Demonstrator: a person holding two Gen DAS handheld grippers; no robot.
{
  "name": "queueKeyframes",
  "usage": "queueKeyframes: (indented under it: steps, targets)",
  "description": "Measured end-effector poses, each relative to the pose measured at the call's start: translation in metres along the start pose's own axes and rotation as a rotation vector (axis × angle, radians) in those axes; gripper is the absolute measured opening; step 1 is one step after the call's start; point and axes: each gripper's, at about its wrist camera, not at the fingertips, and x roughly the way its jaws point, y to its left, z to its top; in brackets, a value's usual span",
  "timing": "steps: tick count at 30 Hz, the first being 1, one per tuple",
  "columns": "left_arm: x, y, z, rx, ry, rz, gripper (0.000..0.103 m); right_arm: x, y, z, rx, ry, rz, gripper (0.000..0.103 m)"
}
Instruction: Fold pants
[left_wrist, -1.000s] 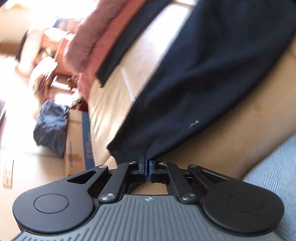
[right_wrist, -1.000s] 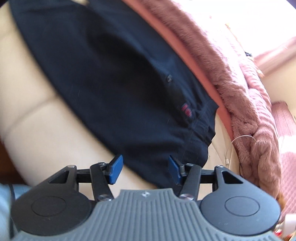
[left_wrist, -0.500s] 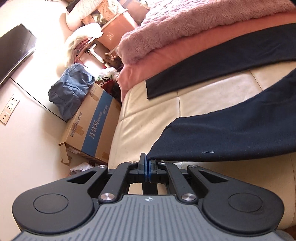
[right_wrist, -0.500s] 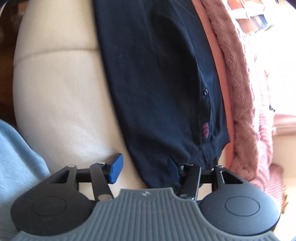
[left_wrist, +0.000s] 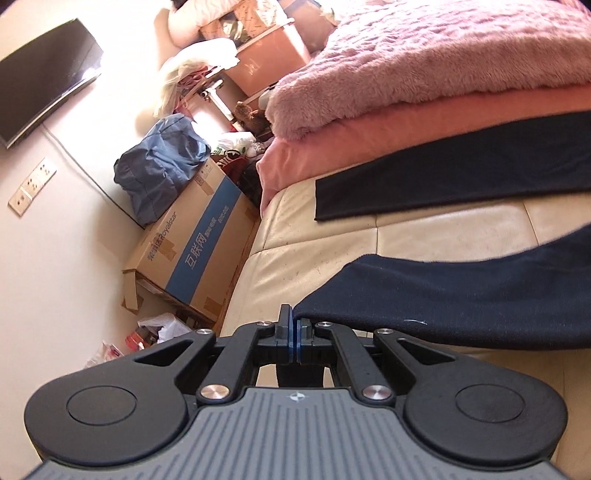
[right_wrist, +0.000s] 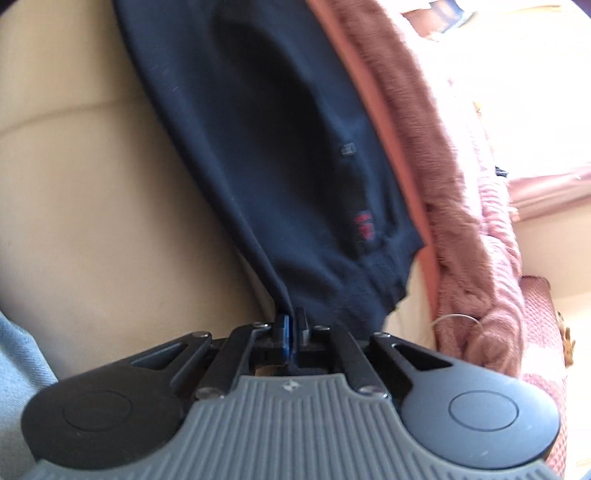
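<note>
Left gripper (left_wrist: 294, 334) clamped on a hem corner of the pants (left_wrist: 461, 295), right gripper (right_wrist: 291, 330) pinched on seemingly the waistband edge, sofa (left_wrist: 424, 236) beneath

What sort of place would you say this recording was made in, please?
Most likely a lived-in home living room: a cream leather sofa draped with a fluffy pink blanket, a wall-mounted television, and a cardboard box among household clutter beside the sofa.
</note>
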Motion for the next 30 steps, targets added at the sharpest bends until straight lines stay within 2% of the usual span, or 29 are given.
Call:
queueKeyframes:
  steps: [6, 9, 12, 17, 21, 25, 30]
  targets:
    - [0.006, 0.01, 0.037, -0.049, -0.032, 0.026, 0.001, -0.005, -0.056, 0.016, 0.133, -0.048, -0.044, 0.0]
    - [0.015, 0.017, 0.066, -0.085, -0.046, 0.029, 0.001, 0.002, -0.093, 0.034, 0.194, -0.07, -0.07, 0.0]
    - [0.03, 0.015, 0.099, -0.079, -0.055, 0.05, 0.001, 0.019, -0.127, 0.056, 0.224, -0.08, -0.099, 0.0]
    - [0.074, -0.004, 0.15, -0.008, -0.015, 0.057, 0.001, 0.076, -0.179, 0.093, 0.243, -0.05, -0.107, 0.0]
    - [0.122, -0.029, 0.176, 0.06, 0.046, 0.049, 0.001, 0.133, -0.204, 0.118, 0.261, -0.008, -0.084, 0.0]
    - [0.168, -0.059, 0.186, 0.133, 0.109, 0.046, 0.001, 0.192, -0.204, 0.135, 0.27, 0.053, -0.028, 0.0]
    - [0.209, -0.083, 0.189, 0.182, 0.156, 0.055, 0.001, 0.242, -0.192, 0.139, 0.288, 0.116, 0.047, 0.0]
